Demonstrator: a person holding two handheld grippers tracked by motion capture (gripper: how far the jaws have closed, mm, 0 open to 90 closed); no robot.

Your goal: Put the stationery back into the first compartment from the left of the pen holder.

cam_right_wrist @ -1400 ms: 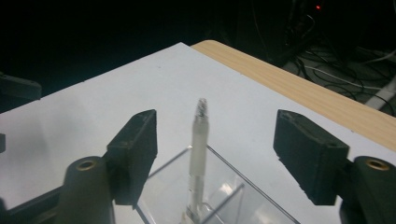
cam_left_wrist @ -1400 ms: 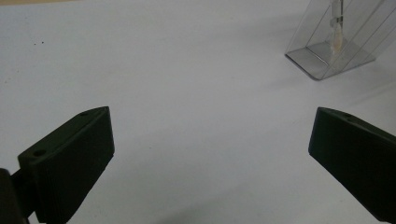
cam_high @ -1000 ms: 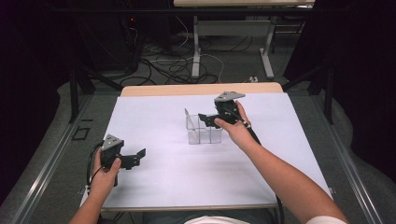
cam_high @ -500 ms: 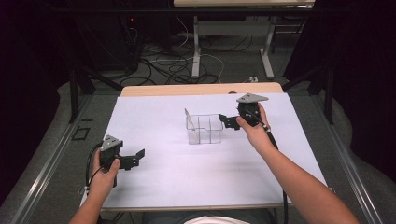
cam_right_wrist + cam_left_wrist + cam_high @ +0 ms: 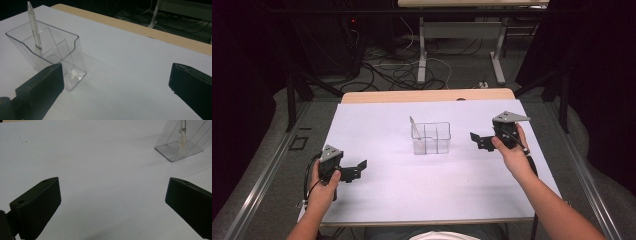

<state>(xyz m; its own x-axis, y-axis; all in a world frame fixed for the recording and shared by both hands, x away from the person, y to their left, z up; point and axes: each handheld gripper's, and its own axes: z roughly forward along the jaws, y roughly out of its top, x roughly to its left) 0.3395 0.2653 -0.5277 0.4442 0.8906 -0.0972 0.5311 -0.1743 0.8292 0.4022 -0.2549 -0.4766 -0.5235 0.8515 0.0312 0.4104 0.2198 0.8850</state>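
While both grippers' jaws gape, clear divided holder (image 5: 431, 138) w/ upright translucent pen (image 5: 413, 127)

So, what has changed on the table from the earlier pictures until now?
The right gripper has drawn back from the clear holder toward the table's right side, jaws open and empty. The pen stands in the holder's left compartment as before. The left gripper stayed near the front left, open, and the holder did not move.
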